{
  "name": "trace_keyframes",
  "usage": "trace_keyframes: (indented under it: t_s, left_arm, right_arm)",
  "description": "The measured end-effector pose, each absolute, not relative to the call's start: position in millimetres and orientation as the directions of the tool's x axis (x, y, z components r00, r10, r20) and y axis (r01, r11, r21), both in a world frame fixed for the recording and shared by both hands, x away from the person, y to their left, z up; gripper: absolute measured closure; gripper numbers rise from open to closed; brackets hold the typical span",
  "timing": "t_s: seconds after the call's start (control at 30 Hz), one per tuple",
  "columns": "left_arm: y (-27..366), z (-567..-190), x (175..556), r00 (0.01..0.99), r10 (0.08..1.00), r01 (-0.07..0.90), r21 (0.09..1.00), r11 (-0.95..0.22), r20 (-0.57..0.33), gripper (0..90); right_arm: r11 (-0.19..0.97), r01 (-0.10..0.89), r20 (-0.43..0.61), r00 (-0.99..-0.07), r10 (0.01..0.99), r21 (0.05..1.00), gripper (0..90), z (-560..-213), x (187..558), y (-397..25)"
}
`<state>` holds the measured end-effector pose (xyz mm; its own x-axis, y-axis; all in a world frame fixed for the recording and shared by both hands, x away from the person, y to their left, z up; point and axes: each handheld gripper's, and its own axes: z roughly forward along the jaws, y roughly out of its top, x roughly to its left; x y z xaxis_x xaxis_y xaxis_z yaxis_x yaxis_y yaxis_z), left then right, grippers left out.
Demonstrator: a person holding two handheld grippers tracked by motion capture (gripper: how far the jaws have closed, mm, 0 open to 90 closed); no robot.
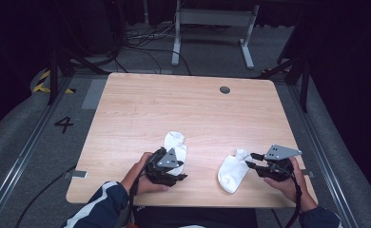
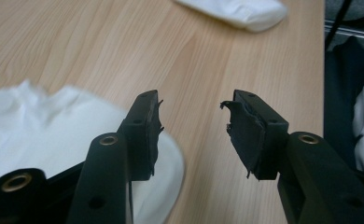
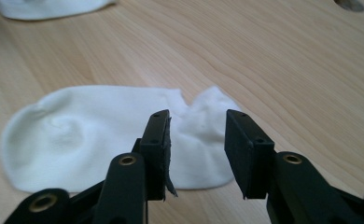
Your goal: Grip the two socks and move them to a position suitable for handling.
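Two white socks lie flat on the wooden table (image 1: pixel 183 104). The left sock (image 1: pixel 175 141) (image 2: pixel 54 126) is partly under my left gripper (image 1: pixel 180 170) (image 2: pixel 192 126), which is open; one jaw hangs over the sock's edge and the other over bare wood. The right sock (image 1: pixel 231 173) (image 3: pixel 91 135) lies in front of my right gripper (image 1: pixel 251 160) (image 3: pixel 196 140), open just above the sock's cuff end with nothing clamped. Each gripper view also catches the other sock far off (image 2: pixel 238 11) (image 3: pixel 45 7).
A round cable hole (image 1: pixel 225 90) (image 3: pixel 350 3) sits near the table's far edge. The table's near edge (image 1: pixel 188 203) runs just below both hands. Beyond the table are grey floor, metal rails (image 1: pixel 26 152) and a desk frame (image 1: pixel 212 28).
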<state>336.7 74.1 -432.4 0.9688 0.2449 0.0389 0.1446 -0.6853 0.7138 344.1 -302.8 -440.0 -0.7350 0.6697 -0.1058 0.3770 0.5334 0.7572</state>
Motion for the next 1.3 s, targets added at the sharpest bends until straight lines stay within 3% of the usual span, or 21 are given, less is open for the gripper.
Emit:
trace_keyframes:
  t_s: [0.23, 0.47, 0.67, 1.07, 1.17, 1.3]
  left_arm:
    - [-2.9, -440.0, 322.5, 0.994, 0.070, -0.010, 0.706, -0.708, 0.085, 48.9]
    - [-35.4, -455.7, 322.6, 0.997, 0.017, -0.042, 0.701, -0.712, 0.077, 44.5]
    - [-45.1, -466.5, 329.4, 0.998, 0.016, -0.028, 0.702, -0.711, 0.056, 46.7]
    - [-43.0, -475.3, 336.3, 0.999, 0.032, -0.005, 0.672, -0.740, 0.043, 69.1]
    - [-41.2, -474.7, 337.4, 0.998, 0.034, -0.007, 0.669, -0.743, 0.049, 76.0]
    - [-39.3, -473.9, 338.7, 0.998, 0.033, -0.010, 0.668, -0.744, 0.052, 81.5]
  right_arm:
    - [0.513, 0.451, -0.076, -0.693, 0.717, 0.730, 63.3, -456.2, 360.8, -316.8]
    - [0.517, 0.462, -0.058, -0.703, 0.709, 0.721, 62.6, -463.7, 365.9, -311.9]
    - [0.526, 0.479, -0.055, -0.701, 0.711, 0.703, 61.6, -470.0, 369.2, -309.9]
    - [0.500, 0.515, -0.005, -0.693, 0.721, 0.697, 62.3, -473.9, 371.6, -312.9]
    - [0.494, 0.522, 0.014, -0.697, 0.717, 0.696, 67.8, -474.1, 372.2, -313.7]
    - [0.508, 0.514, 0.029, -0.722, 0.691, 0.691, 83.1, -473.3, 370.4, -311.2]
